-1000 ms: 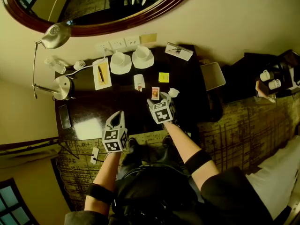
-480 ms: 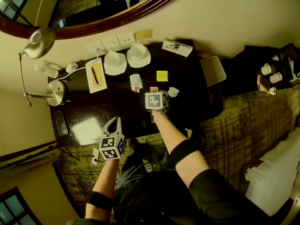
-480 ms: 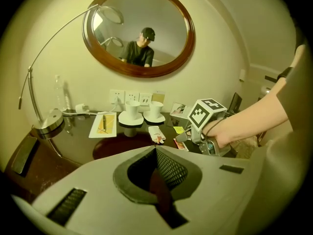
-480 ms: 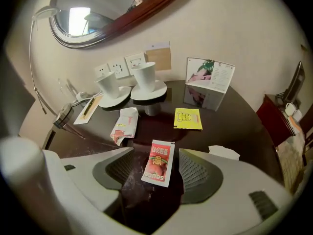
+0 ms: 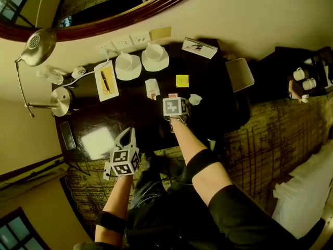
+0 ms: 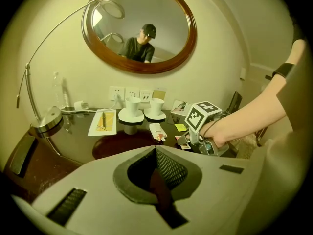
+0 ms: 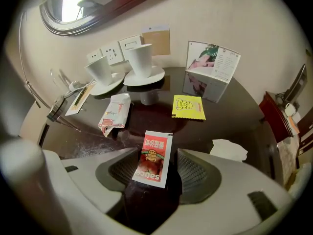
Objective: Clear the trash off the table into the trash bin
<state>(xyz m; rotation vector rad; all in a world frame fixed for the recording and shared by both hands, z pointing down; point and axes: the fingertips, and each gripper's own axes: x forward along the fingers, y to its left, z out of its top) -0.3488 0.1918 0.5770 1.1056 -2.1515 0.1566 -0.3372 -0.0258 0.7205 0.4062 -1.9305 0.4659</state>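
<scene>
Now | my right claw [image 7: 155,166]: jaws just been closing, pads not touching, packet [image 7: 153,155] between them on worktop [image 7: 230,116] | my left claw [image 6: 156,150]: closed, empty

Open front, crowded back

The near-left of the table [image 5: 104,116] lies bare and gives open passage. Along the back wall two cups on saucers [image 5: 155,52], a card stand [image 5: 199,48] and, at left, the lamp base [image 5: 60,95] with its arching stem [image 5: 21,87] block the way. Flat packets [image 5: 182,80] and a crumpled tissue [image 5: 195,99] dot the middle.
</scene>
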